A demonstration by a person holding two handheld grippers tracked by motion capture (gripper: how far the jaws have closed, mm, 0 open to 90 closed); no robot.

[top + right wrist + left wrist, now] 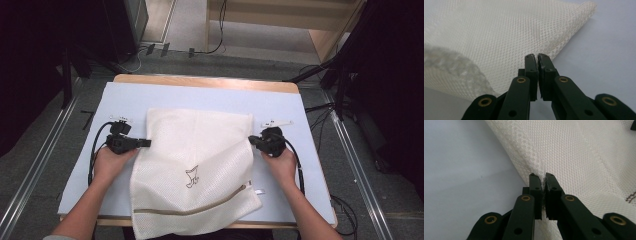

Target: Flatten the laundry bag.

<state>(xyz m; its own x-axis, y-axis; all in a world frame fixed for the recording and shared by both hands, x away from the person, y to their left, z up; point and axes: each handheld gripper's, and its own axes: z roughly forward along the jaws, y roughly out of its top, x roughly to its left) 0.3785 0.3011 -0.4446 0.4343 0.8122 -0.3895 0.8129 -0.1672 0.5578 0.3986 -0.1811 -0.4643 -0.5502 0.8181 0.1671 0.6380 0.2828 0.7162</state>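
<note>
A white mesh laundry bag (200, 150) lies flat on the pale blue mat (200, 95), with a tan zipper (190, 204) near its front end and a small dark logo (192, 176) in the middle. Its front end hangs slightly over the table edge. My left gripper (146, 143) is at the bag's left edge; in the left gripper view the left gripper (543, 178) is shut with the mesh bag (574, 152) pinched between its jaws. My right gripper (252, 140) is at the right edge; in the right gripper view the right gripper (536, 58) is shut on the hem of the mesh bag (499, 37).
The mat covers a wooden table (205, 81). Two small white tags lie on the mat, one beyond the left gripper (120, 118) and one beyond the right gripper (276, 123). Bare mat stretches behind the bag. Metal rails and cables run along the floor on both sides.
</note>
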